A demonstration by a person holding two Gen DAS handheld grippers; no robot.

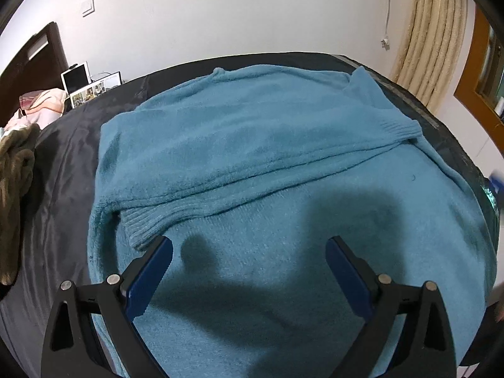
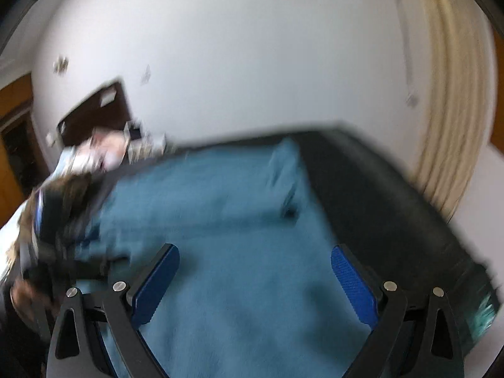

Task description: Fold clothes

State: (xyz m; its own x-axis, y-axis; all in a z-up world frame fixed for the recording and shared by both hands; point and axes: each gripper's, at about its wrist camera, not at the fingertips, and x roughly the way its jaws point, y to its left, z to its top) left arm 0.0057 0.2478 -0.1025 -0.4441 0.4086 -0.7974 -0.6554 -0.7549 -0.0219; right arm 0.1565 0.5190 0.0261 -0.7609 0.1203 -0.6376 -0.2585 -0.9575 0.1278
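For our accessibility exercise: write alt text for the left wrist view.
A teal sweater lies spread on a dark-covered surface, both sleeves folded across its body. The open left gripper hovers over its near part, blue fingers apart, holding nothing.

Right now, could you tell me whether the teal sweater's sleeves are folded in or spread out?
Folded in. Both sleeves of the teal sweater lie across its body, the ribbed cuffs resting on the fabric, not out on the dark cover.
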